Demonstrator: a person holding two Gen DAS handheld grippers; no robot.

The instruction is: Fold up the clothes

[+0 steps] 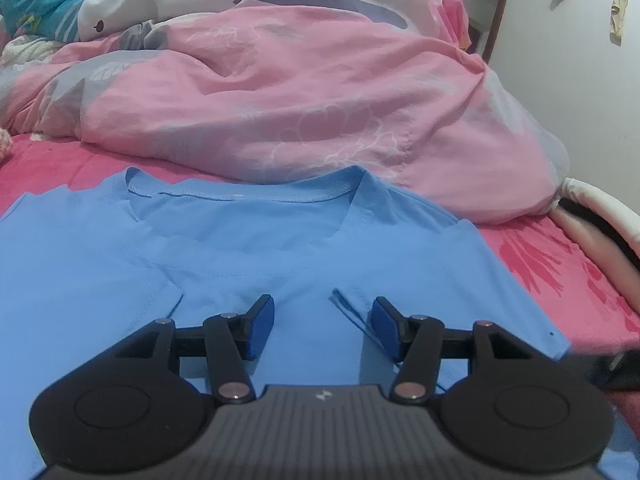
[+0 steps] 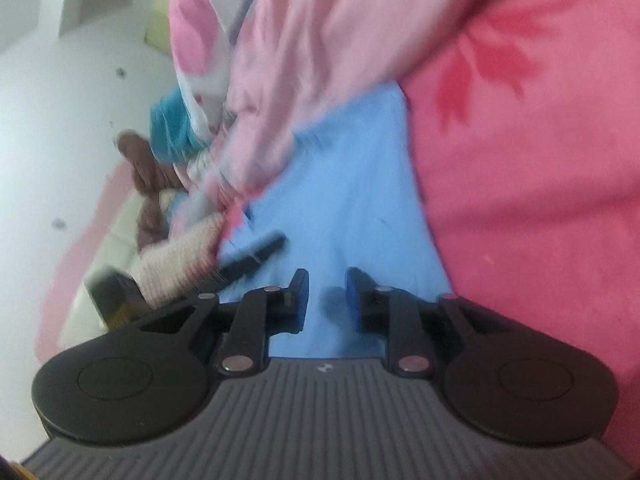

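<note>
A: What lies on the bed?

B: A light blue, smooth knit T-shirt (image 1: pixel 280 248), spread flat on the deep pink, fuzzy floral bed sheet (image 1: pixel 560 264). Its ribbed, stitched collar (image 1: pixel 240 194) points to the far side, so the long axis runs near to far. Both sleeves look folded inward, their hems close to the near middle.

A: Behind it?

B: A crumpled pale pink cotton quilt (image 1: pixel 300 92) with grey and white prints, touching the collar edge.

A: The claws?

B: The left gripper (image 1: pixel 322 326), black with blue pads, gapes wide just above the shirt's chest, empty. The right gripper (image 2: pixel 326 298) stands narrower yet parted, over the shirt's right edge, gripping nothing; that view is blurred.
</note>
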